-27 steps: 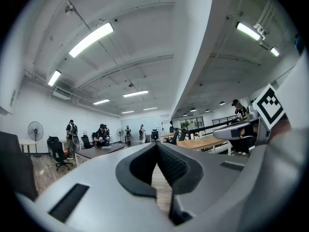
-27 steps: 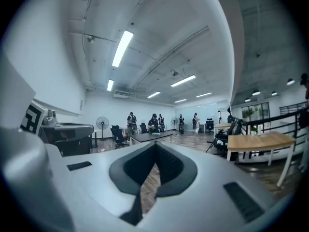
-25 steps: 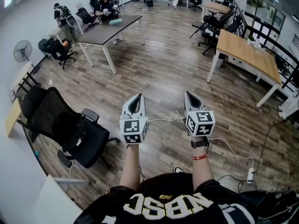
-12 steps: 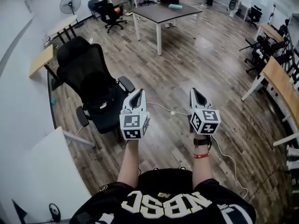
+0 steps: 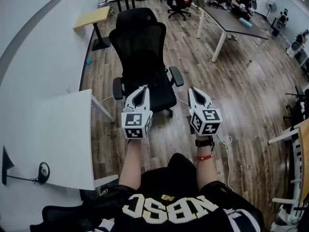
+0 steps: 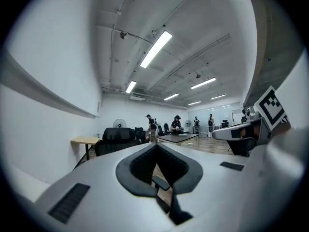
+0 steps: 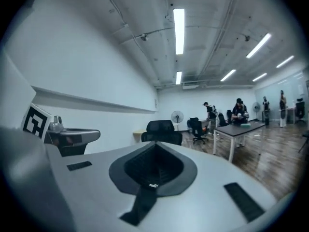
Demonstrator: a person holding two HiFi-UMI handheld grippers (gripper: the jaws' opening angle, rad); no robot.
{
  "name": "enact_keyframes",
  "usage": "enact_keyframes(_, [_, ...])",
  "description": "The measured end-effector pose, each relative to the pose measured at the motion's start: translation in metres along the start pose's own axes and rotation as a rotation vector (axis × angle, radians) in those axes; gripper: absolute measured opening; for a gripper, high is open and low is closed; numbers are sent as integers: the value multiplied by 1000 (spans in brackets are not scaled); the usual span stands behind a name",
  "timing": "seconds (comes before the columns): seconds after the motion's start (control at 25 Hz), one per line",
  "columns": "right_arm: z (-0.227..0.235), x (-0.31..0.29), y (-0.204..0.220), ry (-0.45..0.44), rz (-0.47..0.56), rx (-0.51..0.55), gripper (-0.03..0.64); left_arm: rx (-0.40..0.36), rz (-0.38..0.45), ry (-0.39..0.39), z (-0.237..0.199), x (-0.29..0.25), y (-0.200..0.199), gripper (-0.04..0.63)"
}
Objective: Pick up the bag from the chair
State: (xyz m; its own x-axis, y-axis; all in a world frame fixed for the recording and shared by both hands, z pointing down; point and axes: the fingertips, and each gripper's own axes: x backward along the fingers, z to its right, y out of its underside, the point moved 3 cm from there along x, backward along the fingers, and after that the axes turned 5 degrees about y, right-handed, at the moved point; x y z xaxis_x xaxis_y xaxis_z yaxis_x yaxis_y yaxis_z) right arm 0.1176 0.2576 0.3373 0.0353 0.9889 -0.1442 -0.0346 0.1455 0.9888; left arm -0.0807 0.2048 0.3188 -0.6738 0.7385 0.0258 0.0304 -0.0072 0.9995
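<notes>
A black mesh office chair (image 5: 141, 42) stands straight ahead of me. The black bag (image 5: 155, 90) lies on its seat and is hard to tell from the dark cushion. Its small white logo shows in the right gripper view, where the bag (image 7: 152, 174) fills the window between the jaws. My left gripper (image 5: 143, 88) and right gripper (image 5: 193, 89) are side by side, level, at the seat's front edge, both shut and empty. In the left gripper view the left gripper (image 6: 157, 145) frames a chair armrest. The right gripper (image 7: 154, 144) points at the seat.
A white table (image 5: 48, 134) stands close on the left with a small black device (image 5: 43, 170) on it. A wooden side table (image 5: 94, 17) is beyond it. A long dark table (image 5: 234, 22) with people seated is at the far right. A white cable (image 5: 224, 141) lies on the floor.
I have swung left: the chair moved from the left of the picture to the centre, right in front of both grippers. Both grippers stayed shut and side by side.
</notes>
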Motion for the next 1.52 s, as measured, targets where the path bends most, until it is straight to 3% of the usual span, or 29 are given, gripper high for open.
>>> enact_keyframes(0.24, [-54, -77, 11, -191, -37, 32, 8, 34, -12, -152, -63, 10, 19, 14])
enact_keyframes(0.44, [-64, -160, 14, -276, -58, 29, 8, 53, 2, -157, -104, -36, 27, 14])
enact_keyframes(0.64, [-63, -264, -11, -348, -50, 5, 8, 76, -18, -162, -155, -111, 20, 14])
enact_keyframes(0.8, [-51, -336, -32, -378, -52, 7, 9, 53, -26, -240, -193, -168, 17, 14])
enact_keyframes(0.96, [-44, -396, -23, -406, -103, 8, 9, 37, -71, -295, -230, -216, 31, 15])
enact_keyframes(1.28, [-55, -477, 25, -447, -220, 38, 14, 88, -147, -343, -288, -268, 85, 15])
enact_keyframes(1.52, [-62, -519, 95, -391, -373, 8, 28, 154, -271, -298, -333, -289, 150, 17])
